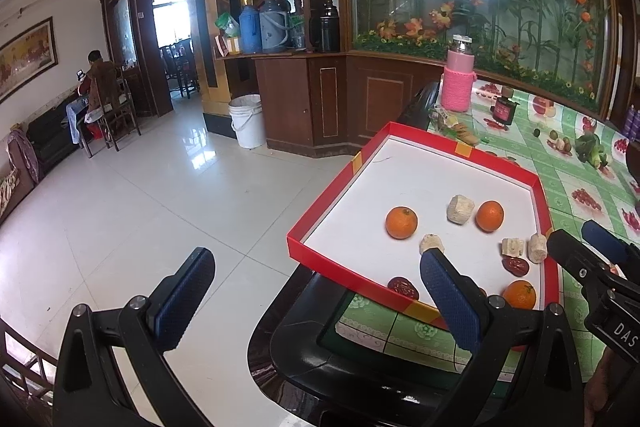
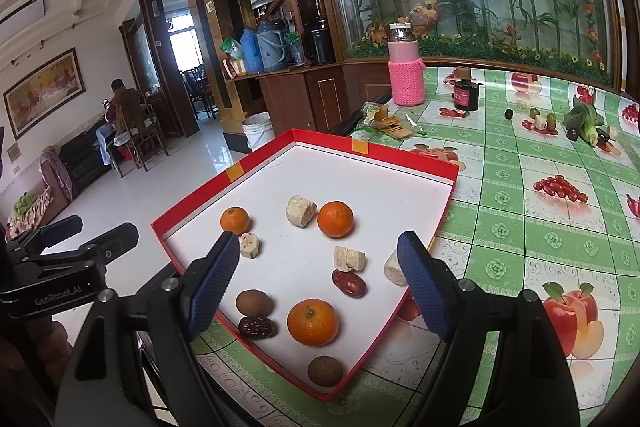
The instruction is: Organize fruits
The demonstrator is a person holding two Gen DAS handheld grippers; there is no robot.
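Both of my grippers are hovering over the near end of a red-rimmed tray (image 2: 448, 205) that is lying on a green fruit-print tablecloth (image 2: 520, 187), its left corner overhanging the table edge. My right gripper (image 2: 320, 281) is standing with its jaws wide apart and nothing between the pads; my left gripper (image 1: 320, 301) is likewise gaping and empty, one finger over the floor, the other over the tray's near rim.

Three oranges are sitting on the white tray floor: one (image 2: 335, 219) toward the middle, one (image 2: 235, 220) by the left rim, one (image 2: 313, 321) near the front corner. Pale cut chunks (image 2: 301, 211) are lying among them; what they are is hard to make out. One such chunk (image 2: 394, 269) at the right rim is being half hidden by my right finger, and another (image 2: 250, 245) is sitting just beside my left finger. Two red dates (image 2: 349, 283) and (image 2: 258, 327) and two brown round fruits (image 2: 254, 303) and (image 2: 325, 370) are occupying the near part of the tray.

In the left wrist view, the near orange (image 1: 519, 294) and the tray's front corner are being cut off by my gripper's frame. A pink bottle (image 2: 405, 75) is standing at the table's far edge.
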